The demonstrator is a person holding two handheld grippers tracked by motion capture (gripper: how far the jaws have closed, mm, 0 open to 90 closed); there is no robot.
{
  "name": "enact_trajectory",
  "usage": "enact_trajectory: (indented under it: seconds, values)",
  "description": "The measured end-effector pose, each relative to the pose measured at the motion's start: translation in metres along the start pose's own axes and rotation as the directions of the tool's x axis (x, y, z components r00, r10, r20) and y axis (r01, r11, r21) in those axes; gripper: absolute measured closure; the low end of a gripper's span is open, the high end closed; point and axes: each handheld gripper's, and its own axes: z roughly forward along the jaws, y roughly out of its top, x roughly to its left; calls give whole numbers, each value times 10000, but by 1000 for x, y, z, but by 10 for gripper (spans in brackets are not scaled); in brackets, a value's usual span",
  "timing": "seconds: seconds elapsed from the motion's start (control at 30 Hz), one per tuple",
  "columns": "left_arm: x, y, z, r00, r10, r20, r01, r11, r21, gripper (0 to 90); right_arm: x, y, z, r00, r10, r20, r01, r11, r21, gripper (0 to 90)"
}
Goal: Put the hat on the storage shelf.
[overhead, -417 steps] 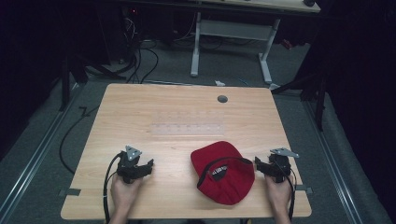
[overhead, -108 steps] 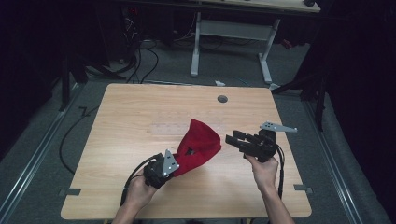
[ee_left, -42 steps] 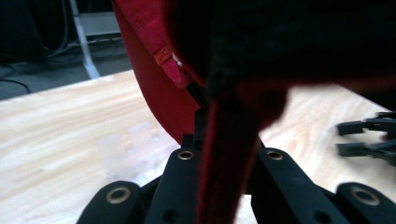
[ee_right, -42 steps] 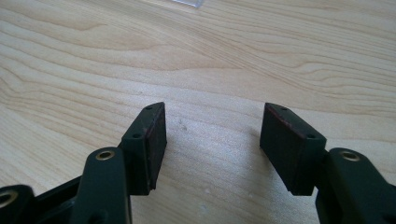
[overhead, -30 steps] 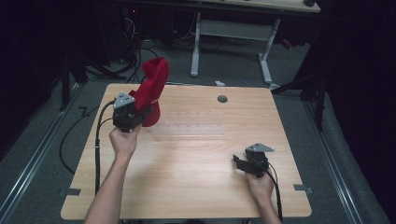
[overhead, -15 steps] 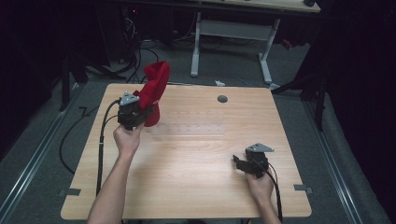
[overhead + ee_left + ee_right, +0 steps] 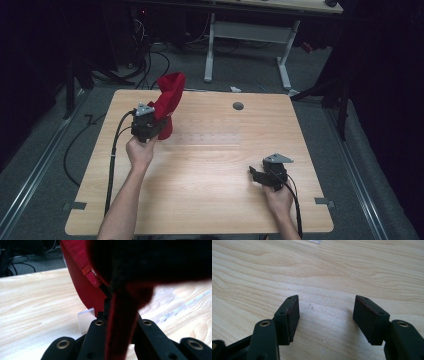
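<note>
A red cap (image 7: 169, 100) hangs upright over the far left part of the wooden table (image 7: 210, 165), its lower edge close to the tabletop. My left gripper (image 7: 159, 126) is shut on the cap's fabric. In the left gripper view the red cap (image 7: 82, 287) fills the top, and a fold of it runs down between the black jaws of the left gripper (image 7: 120, 322). My right gripper (image 7: 254, 175) rests low at the table's near right. In the right gripper view the right gripper (image 7: 325, 315) stands open over bare wood, nothing between its pads.
A dark round grommet (image 7: 238, 106) sits near the table's far edge. A faint strip of clear tape marks (image 7: 210, 136) crosses the middle. A white desk frame (image 7: 250, 40) and cables (image 7: 145, 55) lie on the floor beyond the table. Black cables trail off both grippers.
My left hand has come down and toward me with the cap, which now hangs lower over the table's far left. The right hand has stayed where it was.
</note>
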Motion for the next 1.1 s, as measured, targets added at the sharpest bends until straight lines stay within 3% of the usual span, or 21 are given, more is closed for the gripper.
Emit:
enact_trajectory:
  seconds: [0.23,0.43,0.6,0.77,0.9,1.1]
  values:
    - [5,-9,-1,9998,-190,-46,190,9998,45,826,0,0,0,10000,14,7,-14,10000,6,383]
    - [2,-12,-3,9999,36,-164,-32,9997,243,800,0,0,0,10000,25,3,-25,10000,10,382]
    - [4,-12,-9,9996,2,-282,6,9996,265,719,0,0,0,10000,13,-1,-13,10000,4,380]
    - [5,-22,-15,9978,474,-454,-448,9974,567,605,0,0,0,10000,6,-1,-6,10000,5,379]
    - [6,-22,-19,9991,167,-398,-149,9988,457,528,0,0,0,10000,4,1,-4,10000,8,379]
    - [7,-25,-23,9986,256,-461,-233,9984,510,425,0,0,0,10000,3,-2,-3,10000,9,379]
